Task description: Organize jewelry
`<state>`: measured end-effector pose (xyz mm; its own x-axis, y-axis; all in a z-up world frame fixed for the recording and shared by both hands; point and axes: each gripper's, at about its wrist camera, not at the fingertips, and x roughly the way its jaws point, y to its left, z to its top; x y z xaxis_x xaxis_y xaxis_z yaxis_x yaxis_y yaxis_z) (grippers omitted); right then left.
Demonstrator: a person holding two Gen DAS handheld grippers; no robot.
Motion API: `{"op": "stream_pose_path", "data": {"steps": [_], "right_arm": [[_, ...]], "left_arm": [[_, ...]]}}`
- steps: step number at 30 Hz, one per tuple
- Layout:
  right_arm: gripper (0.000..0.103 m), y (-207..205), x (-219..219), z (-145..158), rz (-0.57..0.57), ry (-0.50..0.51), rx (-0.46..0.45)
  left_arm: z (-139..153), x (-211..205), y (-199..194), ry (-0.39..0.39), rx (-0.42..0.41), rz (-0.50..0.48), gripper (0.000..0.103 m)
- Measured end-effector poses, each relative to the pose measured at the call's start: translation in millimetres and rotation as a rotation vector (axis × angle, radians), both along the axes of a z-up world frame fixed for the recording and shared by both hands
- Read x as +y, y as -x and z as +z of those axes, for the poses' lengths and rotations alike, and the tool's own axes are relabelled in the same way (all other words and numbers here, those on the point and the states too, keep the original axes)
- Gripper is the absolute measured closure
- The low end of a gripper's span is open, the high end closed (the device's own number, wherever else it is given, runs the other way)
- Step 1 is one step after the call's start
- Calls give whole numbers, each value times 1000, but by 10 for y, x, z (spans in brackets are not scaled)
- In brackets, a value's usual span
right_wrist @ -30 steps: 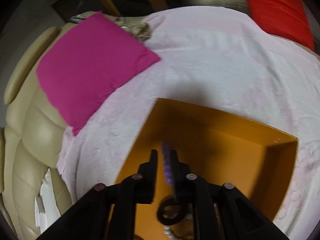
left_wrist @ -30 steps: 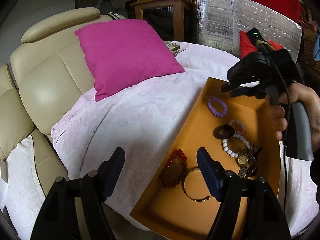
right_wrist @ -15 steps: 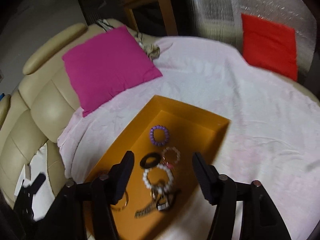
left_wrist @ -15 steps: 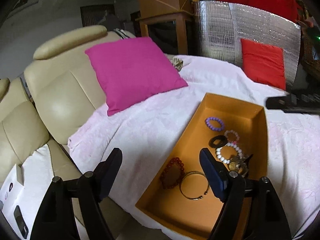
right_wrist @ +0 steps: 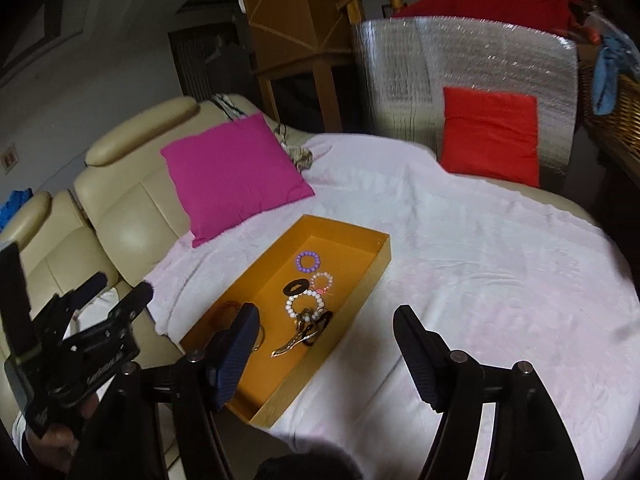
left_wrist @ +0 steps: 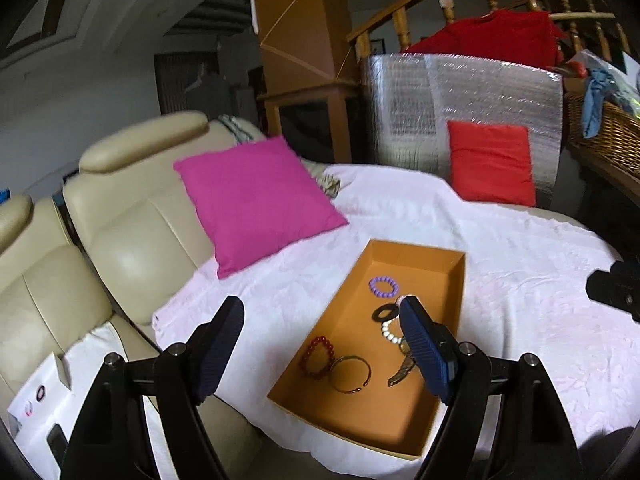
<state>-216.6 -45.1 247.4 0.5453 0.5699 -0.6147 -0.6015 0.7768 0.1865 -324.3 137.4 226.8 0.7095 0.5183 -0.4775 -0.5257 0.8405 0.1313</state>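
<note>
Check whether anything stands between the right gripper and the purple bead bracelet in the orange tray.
Nothing visible does. The right gripper hangs open above the tray's near end. The purple bead bracelet lies alone at the far end, uncovered; the black ring and white bead bracelet lie nearer, flat on the floor.

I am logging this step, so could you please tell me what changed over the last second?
The right gripper let go of the purple bead bracelet, which now lies at the far end of the orange tray, then opened and pulled back. The left gripper drew back too, open as before. The other jewelry and the pink pillow stayed put.
</note>
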Motion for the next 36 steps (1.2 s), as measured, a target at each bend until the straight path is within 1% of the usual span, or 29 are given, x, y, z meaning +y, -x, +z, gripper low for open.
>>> {"op": "stream_pose_path", "data": {"steps": [3, 6, 9, 13, 17, 21, 23, 26, 30, 36], "right_arm": [[27, 205, -172, 79, -16, -31, -5], [26, 389, -291, 89, -36, -46, 16], [26, 523, -350, 83, -42, -37, 28], [26, 735, -415, 99, -48, -51, 35], [25, 905, -368, 76, -46, -60, 44], [25, 1032, -209, 30, -81, -20, -1], [24, 1071, -135, 1, -92, 2, -18], [24, 1127, -59, -6, -124, 42, -76], [24, 1148, -1, -10, -132, 56, -76], [24, 1143, 99, -34, -111, 82, -70]], "left_arm": [[124, -153, 95, -29, -10, -12, 22], [238, -305, 221, -61, -14, -27, 22], [334, -393, 359, -89, -20, -26, 22], [427, -475, 556, -102, -29, -25, 22], [463, -503, 715, -104, -34, -15, 22], [457, -509, 793, -110, -29, -7, 21], [449, -492, 813, -101, -20, -3, 21], [431, -442, 825, -74, -9, -1, 21], [392, -378, 797, -79, 18, 2, 21], [394, -308, 830, -82, 5, 16, 21]]}}
